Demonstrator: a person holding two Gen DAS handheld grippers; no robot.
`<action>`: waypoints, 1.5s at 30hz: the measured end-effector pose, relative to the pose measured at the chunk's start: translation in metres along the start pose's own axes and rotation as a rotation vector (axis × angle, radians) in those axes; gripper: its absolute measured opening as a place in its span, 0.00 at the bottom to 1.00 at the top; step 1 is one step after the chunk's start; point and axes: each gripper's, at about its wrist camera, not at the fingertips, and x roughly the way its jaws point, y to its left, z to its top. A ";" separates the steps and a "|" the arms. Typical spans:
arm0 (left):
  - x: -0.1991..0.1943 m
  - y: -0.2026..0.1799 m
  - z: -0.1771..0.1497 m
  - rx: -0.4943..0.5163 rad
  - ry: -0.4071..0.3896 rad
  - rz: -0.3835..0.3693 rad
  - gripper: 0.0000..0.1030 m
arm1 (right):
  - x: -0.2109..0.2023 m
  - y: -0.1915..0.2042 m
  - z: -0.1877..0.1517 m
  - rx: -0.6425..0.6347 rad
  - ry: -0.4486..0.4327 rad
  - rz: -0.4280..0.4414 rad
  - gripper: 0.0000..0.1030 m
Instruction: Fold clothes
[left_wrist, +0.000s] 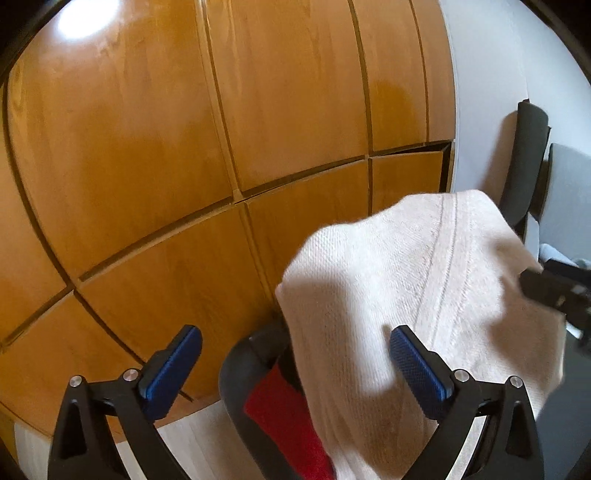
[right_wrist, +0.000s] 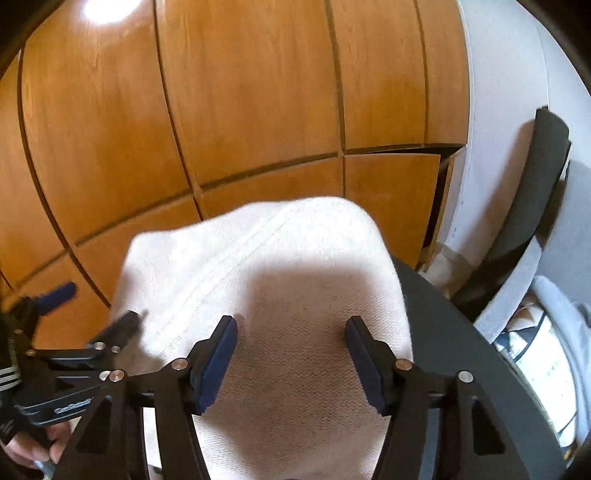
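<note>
Two grippers hang over one cream-white knitted garment with a ribbed band, which lies humped on a dark round worktop in front of a glossy orange-brown wooden panelled cabinet. The left gripper has its jaws spread as wide as they go, one blue pad over the cabinet and floor side, the other over the cloth, neither pressing on anything. The right gripper has its jaws parted above the near part of the garment; the pads do not appear to pinch the knit, so both tools look released. The step in hand seems to be picking the next hold for a fold. To do it well, each gripper would best drop to an outer edge or corner of the cloth and bite only one layer, well apart from the other, so the fabric can be drawn flat and not bunched; the ribbed band is a fair guide to where an edge runs. The left wrist view alone shows a red panel inside a black curved frame, probably a chair part, just left of the garment and below it, so the left-hand edge of the cloth hangs off the worktop. The right wrist view alone shows the worktop's rim on the right, the left gripper's body and the person's fingertips at the near left.
</note>
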 end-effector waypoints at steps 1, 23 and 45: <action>-0.004 0.000 -0.002 0.002 -0.009 0.010 1.00 | -0.004 -0.001 0.000 0.015 -0.017 0.015 0.61; -0.077 -0.034 -0.099 -0.005 0.014 -0.054 1.00 | -0.059 -0.012 -0.158 0.003 -0.130 -0.082 0.63; -0.071 -0.055 -0.180 -0.047 0.142 -0.075 1.00 | -0.060 0.000 -0.243 0.019 -0.352 -0.201 0.77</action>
